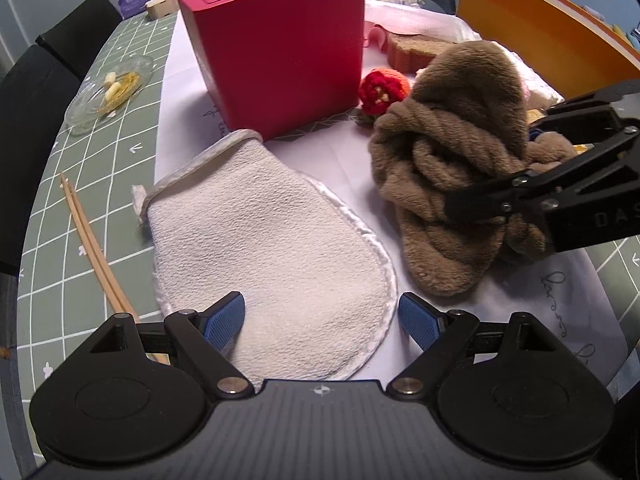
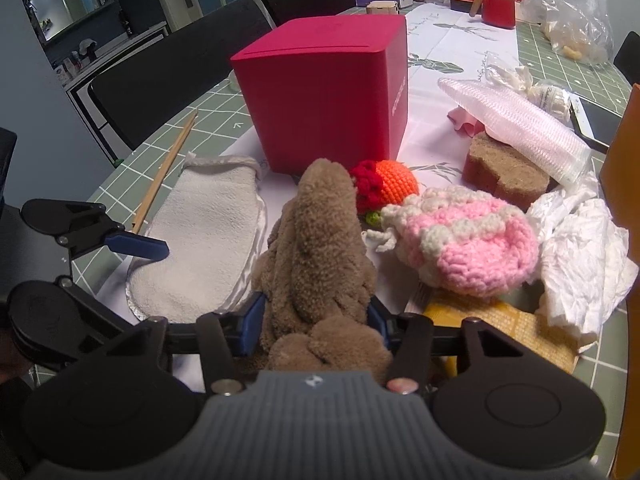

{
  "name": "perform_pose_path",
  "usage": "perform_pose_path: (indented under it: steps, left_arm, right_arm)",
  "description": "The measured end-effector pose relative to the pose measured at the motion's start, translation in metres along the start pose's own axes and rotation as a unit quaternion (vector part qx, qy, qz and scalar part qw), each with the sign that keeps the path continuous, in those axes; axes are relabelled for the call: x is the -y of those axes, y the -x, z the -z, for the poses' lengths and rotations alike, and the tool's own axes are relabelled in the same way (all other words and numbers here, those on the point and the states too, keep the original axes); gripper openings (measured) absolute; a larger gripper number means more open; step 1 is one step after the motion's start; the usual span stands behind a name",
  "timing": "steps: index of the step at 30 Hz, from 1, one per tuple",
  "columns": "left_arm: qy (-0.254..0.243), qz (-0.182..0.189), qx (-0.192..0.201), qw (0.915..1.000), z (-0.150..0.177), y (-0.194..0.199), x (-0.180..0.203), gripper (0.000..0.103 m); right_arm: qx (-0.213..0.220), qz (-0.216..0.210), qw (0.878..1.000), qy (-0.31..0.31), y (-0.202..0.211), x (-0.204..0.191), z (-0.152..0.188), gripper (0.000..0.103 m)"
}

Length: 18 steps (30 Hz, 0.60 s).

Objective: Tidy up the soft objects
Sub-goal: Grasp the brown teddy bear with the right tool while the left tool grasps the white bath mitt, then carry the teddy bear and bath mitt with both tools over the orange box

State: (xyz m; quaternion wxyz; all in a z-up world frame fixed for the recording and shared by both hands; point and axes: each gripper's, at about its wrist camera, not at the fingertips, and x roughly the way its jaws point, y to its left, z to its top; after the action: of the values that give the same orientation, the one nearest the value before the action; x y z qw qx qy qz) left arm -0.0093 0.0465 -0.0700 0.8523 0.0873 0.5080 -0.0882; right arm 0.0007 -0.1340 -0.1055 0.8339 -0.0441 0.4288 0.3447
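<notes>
A brown plush slipper (image 1: 452,168) lies right of a white terry mitt (image 1: 268,248) on the white runner. My right gripper (image 2: 316,320) is shut on the brown plush slipper (image 2: 320,248), its blue pads pressing both sides; it also shows in the left wrist view (image 1: 520,168). My left gripper (image 1: 320,316) is open, its blue pads over the mitt's near end, holding nothing. The mitt also shows in the right wrist view (image 2: 200,248). A red and orange crochet toy (image 2: 384,188) and a pink and white knitted piece (image 2: 468,244) lie beyond the slipper.
A red box (image 1: 280,44) stands behind the mitt. Wooden chopsticks (image 1: 92,240) and a glass dish (image 1: 108,92) lie left on the green grid cloth. A brown sponge (image 2: 504,172), clear plastic cups (image 2: 516,120), crumpled white tissue (image 2: 580,260) and an orange box (image 1: 552,28) are at right.
</notes>
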Motion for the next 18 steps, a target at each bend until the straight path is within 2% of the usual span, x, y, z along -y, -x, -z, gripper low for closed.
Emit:
perform_pose_path:
  steps: [3, 6, 9, 11, 17, 18]
  left_arm:
    - [-0.002, 0.001, 0.0, 1.0, 0.0, 0.0, -0.001, 0.099]
    - [-0.008, 0.011, 0.002, 0.9999, 0.0, 0.002, 0.001, 0.085]
    - [-0.012, 0.01, -0.001, 0.9999, -0.002, 0.005, 0.001, 0.067]
    - [-0.014, 0.007, -0.004, 0.9999, -0.004, 0.006, 0.0, 0.048]
    - [0.008, 0.014, -0.007, 0.9998, -0.005, 0.01, -0.014, 0.019]
    - [0.009, 0.016, -0.006, 0.9998, -0.006, 0.012, -0.016, 0.018]
  right_arm:
    - [0.002, 0.0, 1.0, -0.004, 0.003, 0.002, 0.0, 0.052]
    - [0.003, 0.002, 1.0, -0.006, 0.003, 0.003, 0.0, 0.052]
    - [0.001, 0.003, 1.0, -0.006, 0.002, 0.003, 0.0, 0.052]
    - [0.002, 0.004, 1.0, -0.006, 0.002, 0.003, 0.001, 0.052]
    - [0.004, 0.003, 1.0, -0.007, 0.003, 0.003, 0.001, 0.052]
    - [0.005, 0.002, 1.0, -0.007, 0.004, 0.003, 0.001, 0.052]
